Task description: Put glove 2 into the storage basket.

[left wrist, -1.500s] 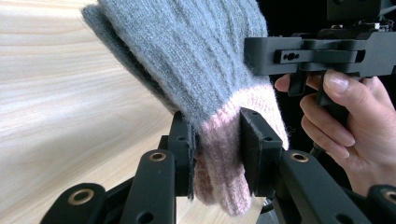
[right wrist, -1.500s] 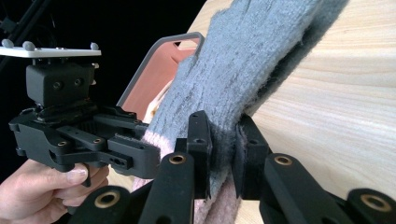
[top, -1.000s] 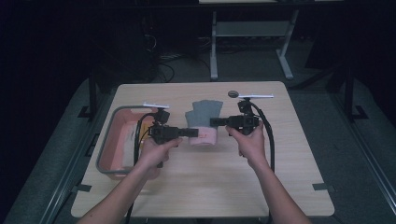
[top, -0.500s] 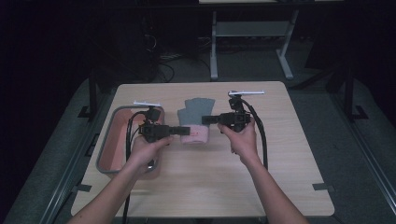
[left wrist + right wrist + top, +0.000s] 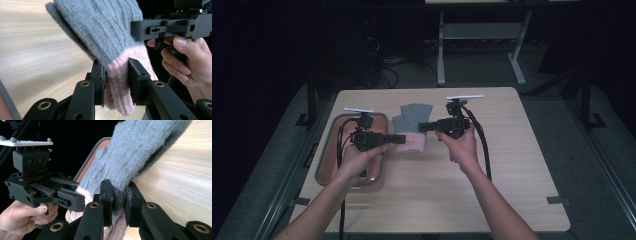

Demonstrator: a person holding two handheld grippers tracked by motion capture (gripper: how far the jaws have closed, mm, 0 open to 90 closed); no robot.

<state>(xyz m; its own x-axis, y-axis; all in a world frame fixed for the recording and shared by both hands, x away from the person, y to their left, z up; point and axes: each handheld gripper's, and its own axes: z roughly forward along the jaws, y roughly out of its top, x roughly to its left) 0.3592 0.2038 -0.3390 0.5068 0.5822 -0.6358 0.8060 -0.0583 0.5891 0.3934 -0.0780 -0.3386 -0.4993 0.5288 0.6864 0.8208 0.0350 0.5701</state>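
Glove (image 5: 117, 47): grey knit with pink cuff, held between both tongs above the counter (image 5: 492, 195).
Left tongs (image 5: 117, 82): pressed onto the pink cuff.
Right tongs (image 5: 119, 202): pinching the grey knit just past the cuff.
Tray (image 5: 328, 165): reddish inside, grey rim, under the left hand (image 5: 357, 162).
Fingertips of glove: resting on the counter, farther back.

The left tool (image 5: 116, 80) pinches the pink cuff of a grey knitted glove (image 5: 105, 35), whose grey part hangs above the wooden counter (image 5: 32, 55). At the right, a hand (image 5: 190, 60) holds the other tool (image 5: 172, 26), just beside the glove.
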